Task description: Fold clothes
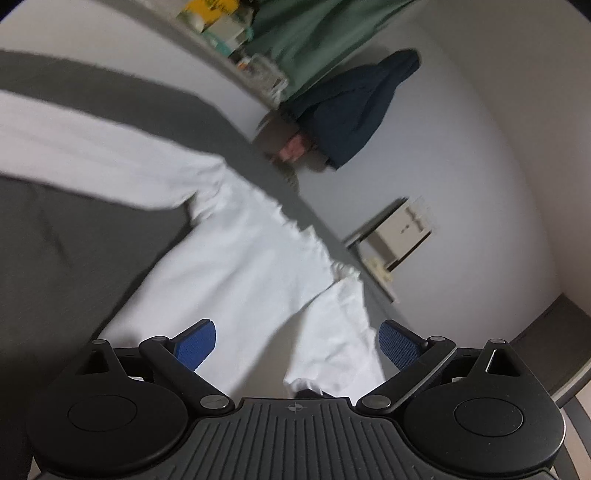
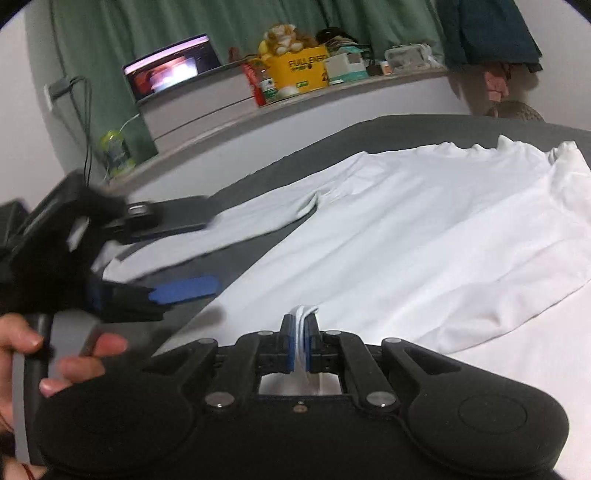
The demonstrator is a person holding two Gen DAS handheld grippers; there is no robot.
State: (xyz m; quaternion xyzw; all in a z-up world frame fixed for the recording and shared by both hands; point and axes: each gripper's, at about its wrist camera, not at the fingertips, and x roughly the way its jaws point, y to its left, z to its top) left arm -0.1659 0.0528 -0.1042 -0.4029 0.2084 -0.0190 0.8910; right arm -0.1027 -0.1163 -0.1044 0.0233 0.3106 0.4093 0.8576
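White cotton long-sleeved garment (image 2: 424,229) is lying spread over a dark grey bed surface (image 2: 424,127), its rumpled far edge running close to the bed's far border. Behind the bed, a pale grey shelf (image 2: 207,110) is carrying a yellow cardboard box (image 2: 299,68) with a tan plush toy (image 2: 282,37) sitting on top of it; what the box holds inside is not visible. A clear plastic container (image 2: 404,57) is standing farther right on the same shelf, its contents too blurred to tell. A lit screen (image 2: 171,68) is glowing at the shelf's left end before a green curtain (image 2: 147,29).

Right gripper (image 2: 303,343) is pressing its blue pads together on a bunched fold of the white fabric, which is rising between them and trailing back under the tool. Left gripper (image 1: 297,345) is standing with its blue pads (image 1: 195,345) spread wide, nothing between them; the garment's body and one sleeve are lying beyond and below the gap, not touching either pad. In the right wrist view the same tool (image 2: 184,288) is appearing at the left, beside the other sleeve, with a person's bare fingers (image 2: 85,365) wrapping its handle.
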